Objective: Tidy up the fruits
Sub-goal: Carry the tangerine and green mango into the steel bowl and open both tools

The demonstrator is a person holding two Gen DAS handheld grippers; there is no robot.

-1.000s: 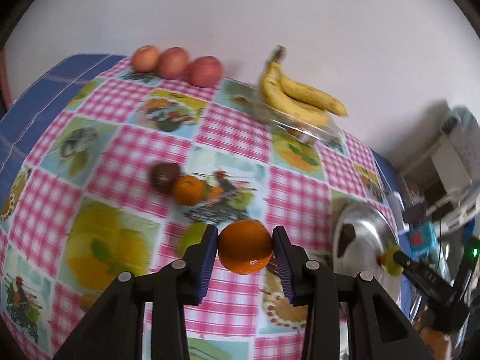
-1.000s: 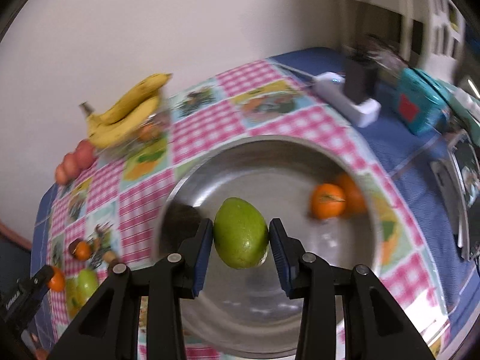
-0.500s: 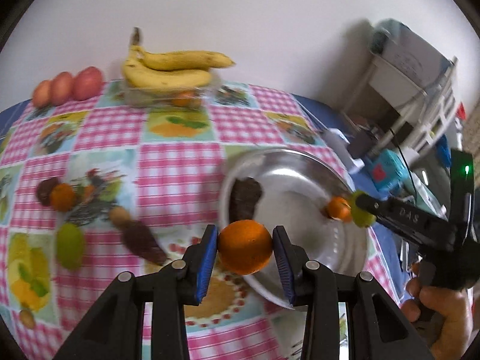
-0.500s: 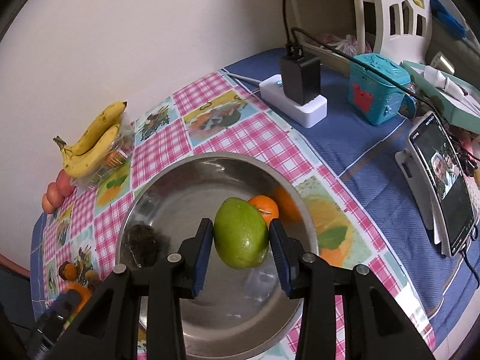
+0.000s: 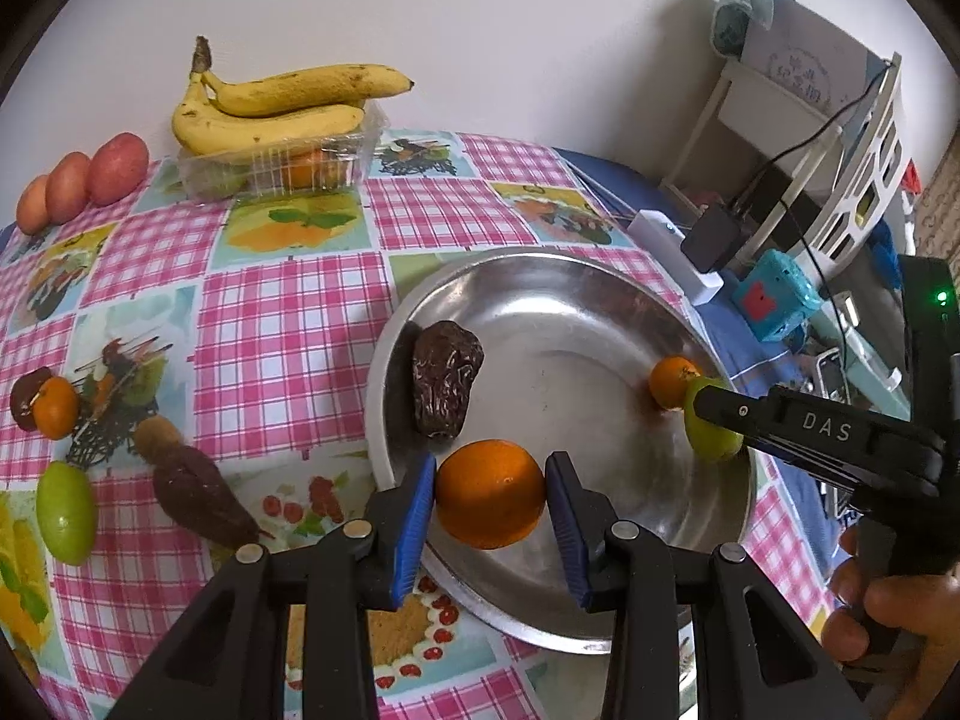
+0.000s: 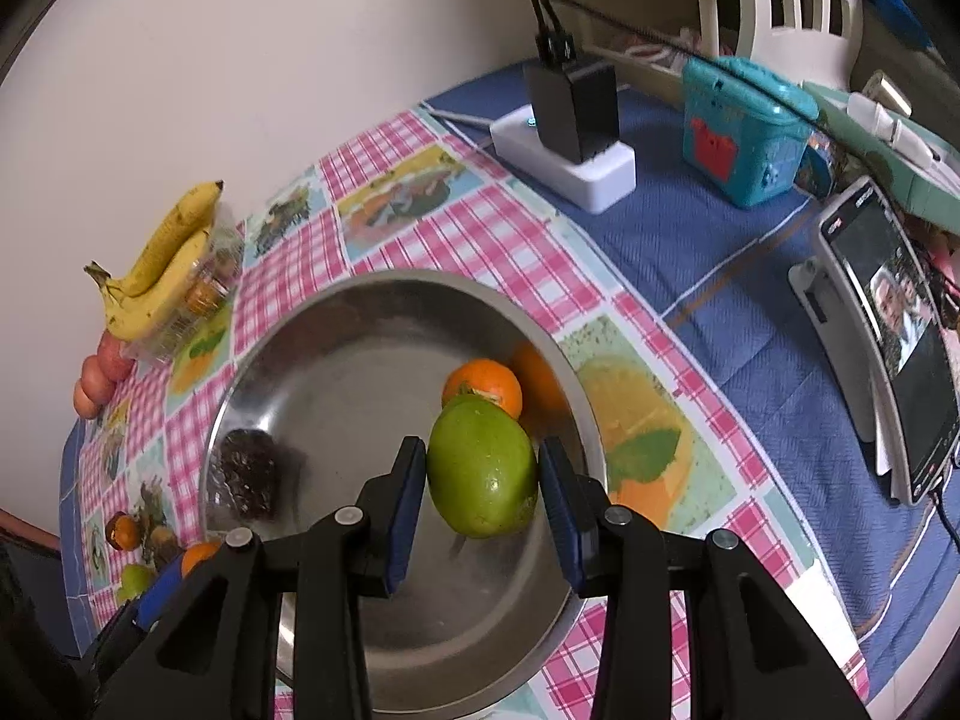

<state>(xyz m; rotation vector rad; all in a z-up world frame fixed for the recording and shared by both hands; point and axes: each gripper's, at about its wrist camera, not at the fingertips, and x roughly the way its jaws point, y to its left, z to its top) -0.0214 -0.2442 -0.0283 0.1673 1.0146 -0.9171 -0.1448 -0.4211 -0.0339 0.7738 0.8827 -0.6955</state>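
Note:
My left gripper (image 5: 489, 495) is shut on an orange (image 5: 489, 492) and holds it over the near rim of the steel bowl (image 5: 540, 288). My right gripper (image 6: 483, 480) is shut on a green mango (image 6: 480, 471) inside the bowl (image 6: 312, 324), close to a small orange (image 6: 483, 387). The right gripper also shows in the left wrist view (image 5: 711, 426), over the bowl's right side. A dark wrinkled fruit (image 5: 444, 378) lies at the bowl's left side.
On the checked cloth to the left lie a green fruit (image 5: 66, 510), a brown fruit (image 5: 198, 492), a small orange (image 5: 55, 408), bananas on a clear box (image 5: 270, 114) and red apples (image 5: 117, 168). A charger block (image 6: 570, 138), teal box (image 6: 744, 126) and phone (image 6: 900, 336) stand to the right.
The left gripper has swung right with its orange, from the loose fruit to the bowl's rim. The right gripper has brought the mango lower in the bowl, next to the small orange.

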